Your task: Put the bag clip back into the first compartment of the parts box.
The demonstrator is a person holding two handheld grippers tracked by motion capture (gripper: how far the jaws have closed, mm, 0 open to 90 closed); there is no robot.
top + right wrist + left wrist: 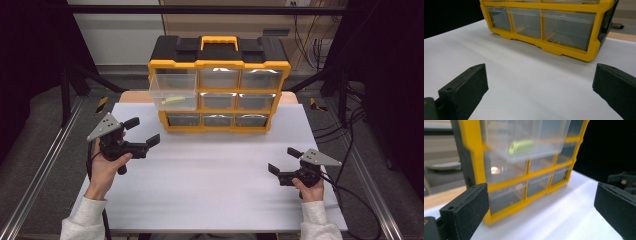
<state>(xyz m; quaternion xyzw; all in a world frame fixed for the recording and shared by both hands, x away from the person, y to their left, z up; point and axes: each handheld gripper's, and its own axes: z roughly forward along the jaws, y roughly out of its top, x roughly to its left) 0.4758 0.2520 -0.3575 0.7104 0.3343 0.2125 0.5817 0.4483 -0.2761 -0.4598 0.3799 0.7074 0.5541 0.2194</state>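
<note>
A: Where's my left gripper (142, 131) now?

B: I have it just off the lower left corner of the organizer (218, 82), above the white table (210, 180), jaws spread wide with nothing between them.

A: And the drawer (173, 92)?

B: The top-left drawer is pulled out, ahead of my left gripper and above it. A yellow-green piece (173, 100) lies inside. In the left gripper view the drawer (524, 140) hangs over the jaws, blurred, the piece (520, 146) showing through its clear wall.

A: The right one?

B: My right gripper (282, 160) sits well apart, low over the table, facing the organizer's bottom row (541, 23), jaws wide too and holding nothing.
</note>
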